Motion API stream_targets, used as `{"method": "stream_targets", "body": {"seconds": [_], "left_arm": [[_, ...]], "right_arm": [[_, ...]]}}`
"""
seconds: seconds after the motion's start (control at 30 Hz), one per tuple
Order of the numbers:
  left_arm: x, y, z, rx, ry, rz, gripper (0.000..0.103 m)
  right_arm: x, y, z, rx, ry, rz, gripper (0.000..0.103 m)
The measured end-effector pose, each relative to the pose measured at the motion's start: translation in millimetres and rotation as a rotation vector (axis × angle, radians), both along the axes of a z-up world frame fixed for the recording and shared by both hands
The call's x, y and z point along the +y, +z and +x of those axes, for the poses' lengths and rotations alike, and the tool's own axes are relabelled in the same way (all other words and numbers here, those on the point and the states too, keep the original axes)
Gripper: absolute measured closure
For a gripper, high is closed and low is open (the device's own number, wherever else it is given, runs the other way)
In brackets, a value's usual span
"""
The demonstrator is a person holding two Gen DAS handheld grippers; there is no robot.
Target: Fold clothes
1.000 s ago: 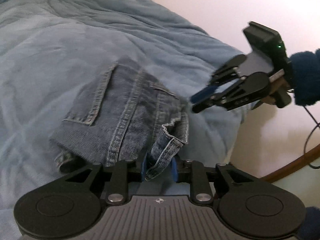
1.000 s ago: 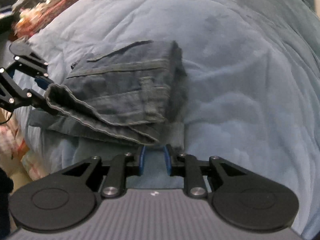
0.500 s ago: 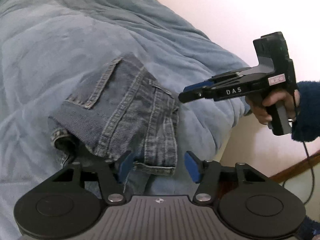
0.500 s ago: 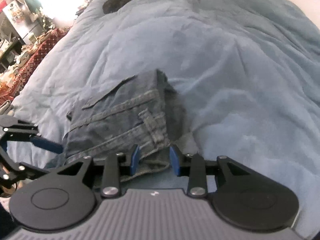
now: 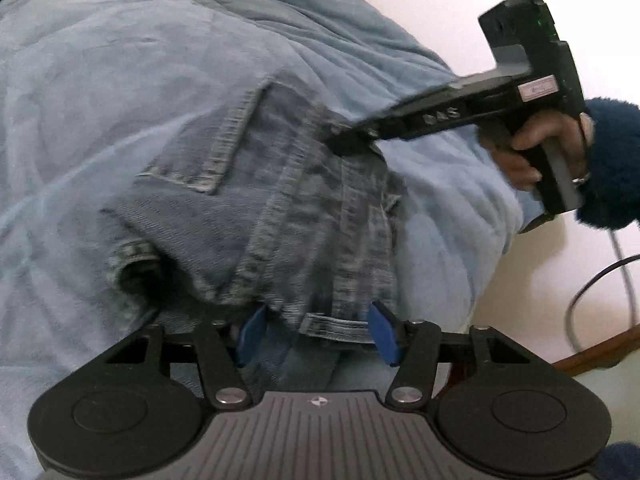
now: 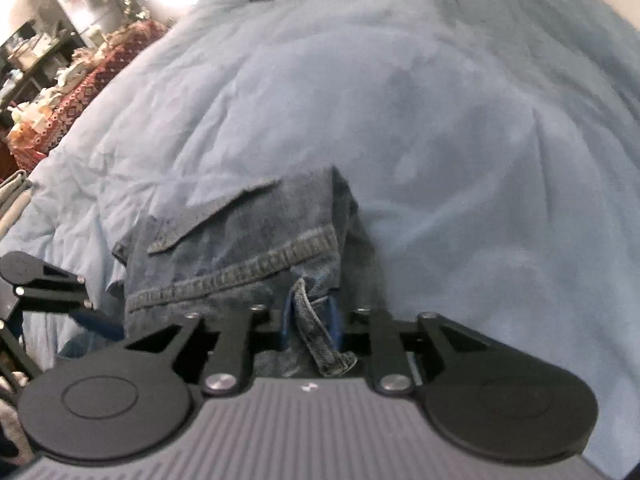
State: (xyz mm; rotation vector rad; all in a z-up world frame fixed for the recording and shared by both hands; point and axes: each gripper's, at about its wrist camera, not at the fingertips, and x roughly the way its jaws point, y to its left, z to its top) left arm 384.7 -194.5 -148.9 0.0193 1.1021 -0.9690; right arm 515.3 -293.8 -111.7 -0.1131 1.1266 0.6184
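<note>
While the folded jeans lie on the blue blanket, your left gripper stands spread wide, its pads flanking the hem at 6 o'clock; your right gripper is clamped narrowly on a denim strap at 6 o'clock.

The left wrist view sits low behind the left gripper, close over the folded jeans, facing across the blue blanket toward a pale wall at 1 o'clock. The right wrist view looks along the right gripper, equally near, up the blanket toward cluttered furniture at 10 o'clock. Both share the jeans and blanket; each catches the other gripper, at 2 o'clock and at 8 o'clock.
</note>
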Motion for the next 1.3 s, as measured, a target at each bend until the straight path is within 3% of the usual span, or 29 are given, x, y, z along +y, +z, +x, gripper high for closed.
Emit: {"method": "stream_targets", "body": {"seconds": [0.1, 0.2, 0.27, 0.43, 0.5, 0.63, 0.67, 0.77, 0.83, 0.9, 1.0, 1.13, 1.3], "left_arm": [[20.7, 8.1, 0.8, -0.059, 0.02, 0.036, 0.049], [34.2, 9.6, 7.4, -0.129, 0.074, 0.127, 0.053], [35.7, 5.9, 12.8, -0.164, 0.117, 0.178, 0.054], [36.7, -11.9, 33.6, -0.16, 0.256, 0.213, 0.054], [37.5, -19.2, 42.5, -0.15, 0.286, 0.22, 0.064], [55.5, -20.3, 53.4, -0.119, 0.274, 0.173, 0.071], [63.7, -20.0, 57.3, -0.109, 0.287, 0.169, 0.078], [92.1, -19.5, 74.3, -0.046, 0.328, 0.119, 0.077], [98.1, -15.1, 78.4, -0.132, 0.39, 0.224, 0.103], [116.5, -13.6, 96.0, -0.174, 0.5, 0.287, 0.1], [148.6, -3.4, 110.6, -0.088, 0.608, 0.165, 0.1], [135.3, 12.6, 92.9, -0.112, 0.462, 0.147, 0.097], [103.2, 18.8, 67.9, -0.053, 0.356, -0.009, 0.098]], "right_arm": [[4.9, 22.8, -19.5, -0.099, -0.007, -0.042, 0.075], [19.8, 37.0, -38.8, -0.12, -0.004, -0.028, 0.075], [27.0, 40.4, -53.4, -0.092, -0.009, 0.01, 0.075], [51.9, 17.0, -75.4, -0.031, -0.058, 0.014, 0.075], [54.3, 6.6, -77.8, -0.013, -0.074, 0.008, 0.075], [56.8, -8.0, -77.3, 0.002, -0.046, 0.001, 0.076], [58.3, -11.2, -77.1, 0.0, -0.03, -0.004, 0.076], [60.1, -20.1, -75.4, -0.001, 0.012, -0.021, 0.076], [60.6, -22.8, -74.6, 0.001, 0.021, -0.028, 0.076], [58.5, -23.8, -75.2, 0.007, 0.008, -0.016, 0.076], [57.3, -22.8, -75.6, 0.012, -0.013, -0.008, 0.076], [60.9, -20.5, -73.0, 0.014, -0.043, -0.006, 0.077], [70.3, -9.9, -80.3, -0.058, -0.036, 0.005, 0.085]]}}
